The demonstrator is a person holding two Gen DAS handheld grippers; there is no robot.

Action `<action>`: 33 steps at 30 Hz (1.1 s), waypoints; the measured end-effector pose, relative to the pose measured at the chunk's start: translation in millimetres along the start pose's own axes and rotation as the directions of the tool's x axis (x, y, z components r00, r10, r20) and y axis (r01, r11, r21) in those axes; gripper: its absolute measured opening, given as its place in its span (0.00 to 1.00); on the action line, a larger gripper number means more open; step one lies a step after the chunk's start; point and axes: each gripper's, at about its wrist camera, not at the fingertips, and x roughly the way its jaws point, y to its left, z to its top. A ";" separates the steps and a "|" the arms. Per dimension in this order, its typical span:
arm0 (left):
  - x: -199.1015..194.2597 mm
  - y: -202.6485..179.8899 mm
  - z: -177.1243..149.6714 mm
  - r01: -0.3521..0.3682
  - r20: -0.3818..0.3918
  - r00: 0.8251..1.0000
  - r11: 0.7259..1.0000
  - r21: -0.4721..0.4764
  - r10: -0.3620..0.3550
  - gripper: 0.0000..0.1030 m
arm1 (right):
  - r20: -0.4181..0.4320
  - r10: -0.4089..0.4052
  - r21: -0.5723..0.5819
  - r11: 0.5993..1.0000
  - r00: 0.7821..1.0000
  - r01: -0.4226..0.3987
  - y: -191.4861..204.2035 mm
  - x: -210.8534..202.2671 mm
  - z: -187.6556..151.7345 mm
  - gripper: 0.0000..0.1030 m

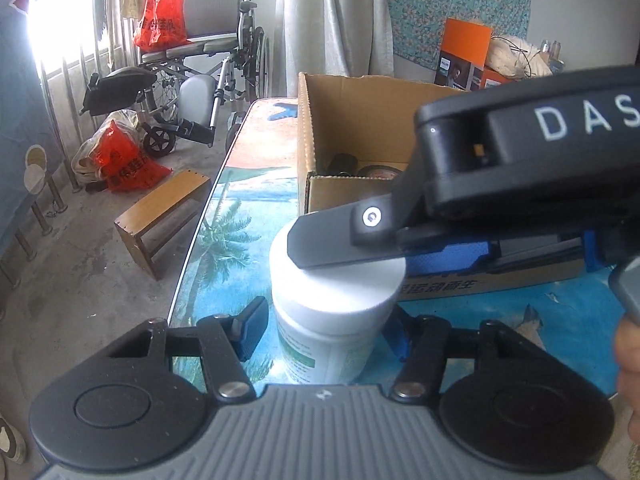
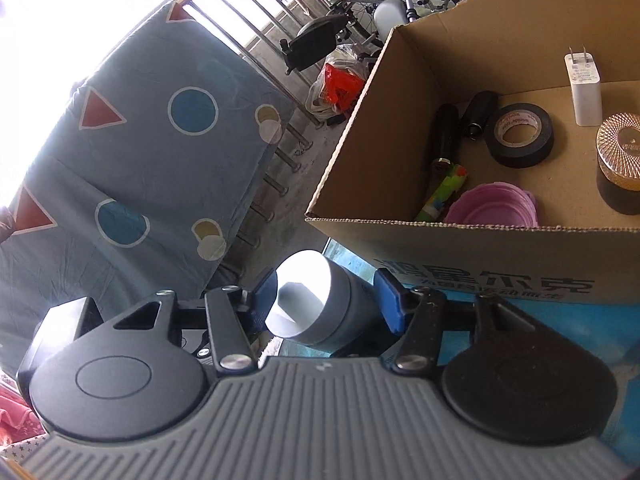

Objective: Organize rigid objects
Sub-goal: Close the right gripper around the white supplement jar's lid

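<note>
A white plastic bottle [image 1: 332, 320] with a white lid and a green label stands on the glass table in front of a cardboard box [image 1: 360, 128]. My left gripper [image 1: 324, 332] is open, its blue pads [image 1: 250, 334] on either side of the bottle with a small gap on the left. My right gripper [image 2: 326, 300] reaches in from above; in the right wrist view its fingers stand on either side of the bottle's lid [image 2: 308, 296], apart from it. Its black finger [image 1: 344, 240] lies over the lid in the left wrist view.
The box [image 2: 472, 248] holds a black tape roll [image 2: 520, 136], a white charger [image 2: 582, 92], a gold-lidded jar [image 2: 620, 168], a pink lid [image 2: 492, 206], a colourful lighter [image 2: 442, 192] and black tubes [image 2: 444, 136]. A wooden stool [image 1: 160, 216] and a wheelchair [image 1: 204, 64] stand left of the table.
</note>
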 end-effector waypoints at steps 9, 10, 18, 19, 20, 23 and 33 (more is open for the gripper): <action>-15.6 -4.0 -2.1 -0.012 0.021 1.000 1.000 -0.005 0.012 0.53 | -0.003 0.020 -0.004 1.000 1.000 -0.020 1.5 -6.7 -0.8 0.45; -20.6 -4.4 -2.0 -0.019 0.029 0.999 1.000 0.000 0.019 0.53 | -0.002 0.024 -0.007 1.000 1.000 -0.024 3.6 -8.3 -1.8 0.45; -79.9 -13.6 29.4 -0.108 0.164 0.982 0.993 0.052 0.099 0.53 | 0.064 0.113 -0.121 0.987 0.992 -0.105 48.5 -45.8 0.0 0.46; -86.8 -17.1 38.3 -0.117 0.192 0.976 0.991 0.064 0.103 0.53 | 0.085 0.128 -0.147 0.983 0.988 -0.114 56.5 -54.6 3.6 0.46; -91.8 -20.6 45.7 -0.122 0.213 0.971 0.990 0.075 0.104 0.53 | 0.106 0.140 -0.174 0.977 0.984 -0.120 63.5 -63.6 7.9 0.46; -102.4 -40.1 80.1 -0.109 0.283 0.956 0.987 0.117 0.072 0.53 | 0.184 0.157 -0.250 0.962 0.970 -0.109 79.6 -94.9 23.7 0.47; -49.4 -134.8 155.5 0.183 0.246 0.939 0.954 0.238 -0.242 0.53 | 0.408 0.015 -0.225 0.971 0.913 0.084 29.3 -206.2 80.1 0.48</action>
